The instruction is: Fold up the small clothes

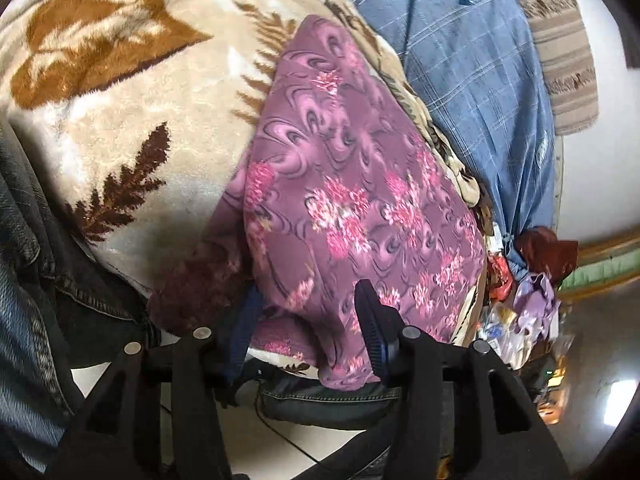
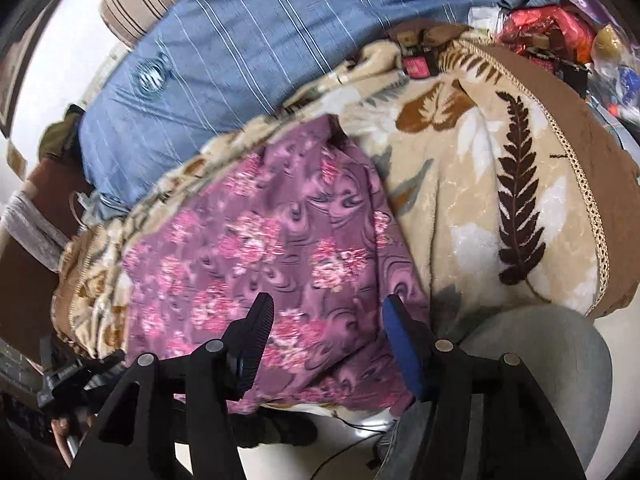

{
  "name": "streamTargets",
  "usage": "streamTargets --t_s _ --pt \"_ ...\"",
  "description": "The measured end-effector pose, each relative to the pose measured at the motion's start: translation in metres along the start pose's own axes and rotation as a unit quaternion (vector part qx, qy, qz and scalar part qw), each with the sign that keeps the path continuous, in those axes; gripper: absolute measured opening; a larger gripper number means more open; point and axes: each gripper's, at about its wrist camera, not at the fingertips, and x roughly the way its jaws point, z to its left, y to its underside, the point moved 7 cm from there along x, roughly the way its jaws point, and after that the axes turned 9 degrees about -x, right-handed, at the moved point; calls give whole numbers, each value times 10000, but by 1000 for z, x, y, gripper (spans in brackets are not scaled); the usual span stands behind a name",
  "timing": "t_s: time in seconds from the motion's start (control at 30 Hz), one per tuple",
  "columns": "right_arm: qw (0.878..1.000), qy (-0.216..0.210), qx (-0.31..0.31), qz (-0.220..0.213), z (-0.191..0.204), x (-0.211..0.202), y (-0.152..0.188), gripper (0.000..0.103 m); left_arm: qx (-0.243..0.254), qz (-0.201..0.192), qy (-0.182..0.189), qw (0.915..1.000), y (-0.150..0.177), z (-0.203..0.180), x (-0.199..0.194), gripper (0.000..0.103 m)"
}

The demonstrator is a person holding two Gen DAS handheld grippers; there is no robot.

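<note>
A purple cloth w/ pink flowers lies spread on a fuzzy tan blanket that has brown fern leaves on it. Its near edge hangs a bit over the blanket's front, down toward the white floor.

The left gripper is wide apart, right at that near edge. One finger pokes up in front of the cloth; the other is half hidden by a dark fold of the same cloth, so can't tell if it touches. Nothing looks pinched.

The right gripper is wide apart too, over the cloth's near part. Cloth shows between the fingers but they aren't squeezing it. Can't tell if the tips touch the cloth or sit just above.

Behind the blanket is a big blue striped sheet. Past that is a pile of bags & bits, too blurry to name. A dark cable runs on the floor under the cloth edge; where it goes is cut off. Blue jeans fill the left side of the left view, mostly out of frame. A grey round thing sits low on the right, partly behind the gripper arm, can't tell what it is.
</note>
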Motion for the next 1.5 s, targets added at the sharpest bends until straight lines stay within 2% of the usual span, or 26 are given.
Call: streamTargets --t_s 0.1,0.17,0.27,0.3,0.33,0.37,0.4,0.5,0.57,0.7,0.8,0.93,0.97,1.0,1.07,1.1,1.2,1.27,1.33,1.4,1.5 --pt "9997 41 24 244 -2 17 7 55 104 58 -29 9999 2 -4 6 39" --pt "9992 44 31 394 -1 27 18 50 236 108 -122 9996 7 -5 9 29" --pt "9985 136 55 534 -4 40 29 43 249 117 -264 9993 9 -1 15 28" --pt "9983 148 77 565 -5 44 32 33 197 118 -270 9994 9 2 17 28" --pt "9982 125 76 586 -6 47 33 25 187 125 -255 9994 9 3 19 21" --pt "9983 129 62 564 -6 47 33 12 203 124 -277 9993 9 4 20 10" --pt "9986 132 48 506 -6 44 32 11 238 107 -314 9992 10 5 21 7" --pt "9995 128 -74 293 -1 25 23 8 290 41 -129 9995 12 -2 11 5" --pt "9995 186 -204 152 3 6 17 8 522 35 -53 9986 16 -11 0 4" --pt "9987 337 -368 26 3 -17 9 8 1048 109 -354 9938 27 -17 -5 4" --pt "9986 371 -262 287 -7 2 13 8 1116 238 -783 9904 26 1 20 4" --pt "9970 465 -115 615 -15 30 24 8 1118 179 -890 9896 27 5 33 5" --pt "9970 425 -81 641 -14 31 24 9 1141 148 -886 9894 28 4 31 5" --pt "9973 404 -117 607 -11 30 23 14 1209 102 -922 9883 28 2 28 6" --pt "9976 414 -215 511 -6 23 19 18 1388 7 -981 9854 28 -3 20 13" --pt "9979 378 -229 474 -3 19 17 28 1421 -32 -991 9849 28 -7 16 15" --pt "9992 184 -256 225 8 1 6 43 1543 -334 -939 9830 20 -20 -4 23" --pt "9992 215 -348 41 19 -11 -5 46 1671 -611 -766 9811 12 -36 -17 35" --pt "9982 356 -451 -149 29 -22 -17 54 1834 -1036 -741 9747 0 -52 -28 46" --pt "9978 266 -522 -297 38 -26 -27 61 1974 -1371 -763 9677 -13 -66 -37 48" --pt "9970 69 -578 -503 49 -29 -44 65 2062 -1611 -874 9612 -30 -76 -40 48"
